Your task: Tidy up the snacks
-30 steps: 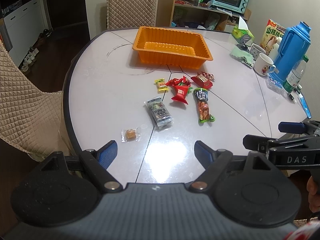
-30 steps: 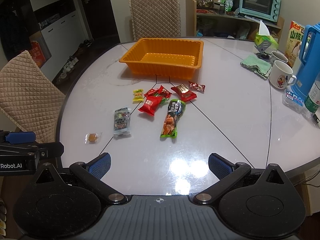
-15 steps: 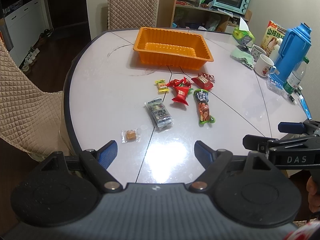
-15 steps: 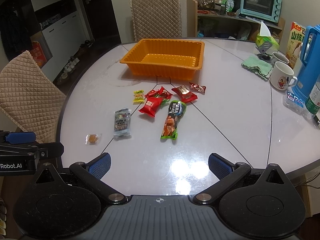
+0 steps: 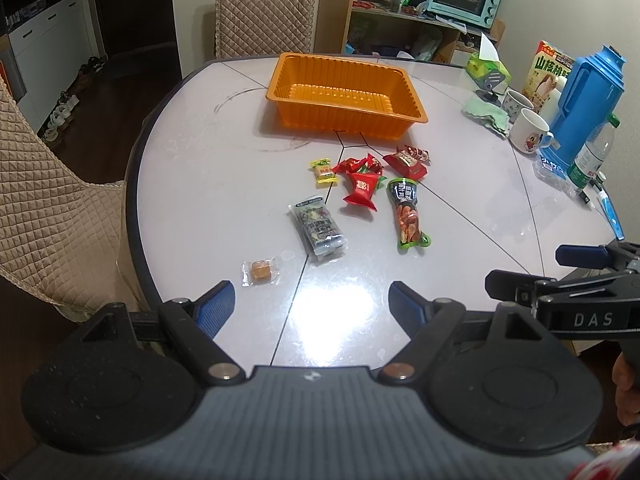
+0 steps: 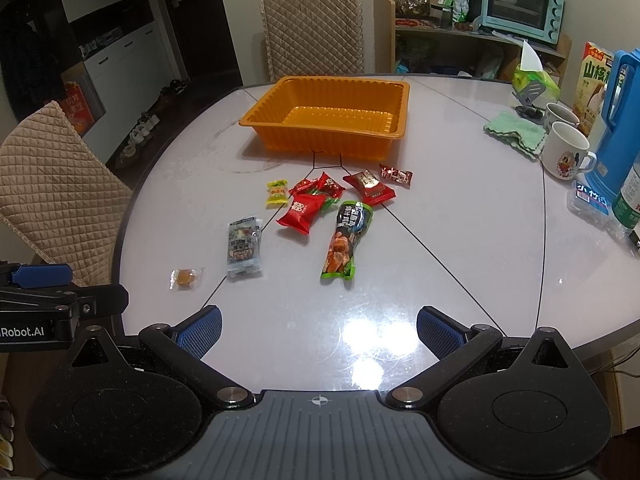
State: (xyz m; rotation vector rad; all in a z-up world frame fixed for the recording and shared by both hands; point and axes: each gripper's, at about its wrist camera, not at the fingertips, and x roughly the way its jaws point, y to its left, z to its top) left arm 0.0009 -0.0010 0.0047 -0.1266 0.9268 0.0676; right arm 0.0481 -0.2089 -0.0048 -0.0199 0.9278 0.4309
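Looking at the last second, nothing's budged: your left gripper (image 5: 310,300) and right gripper (image 6: 319,330) still hover released at the near edge, snacks (image 5: 362,187) scattered mid-table, orange tray (image 5: 344,98) empty beyond them, so sorting hasn't started

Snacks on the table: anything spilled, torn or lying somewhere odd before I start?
Nothing stands out. The snacks lie loose but intact in front of the empty orange tray; the small orange candy sits apart near the table's edge.

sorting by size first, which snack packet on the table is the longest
The green-edged packet with the dark top, lying lengthwise right of the red packets; every other wrapper is much shorter.
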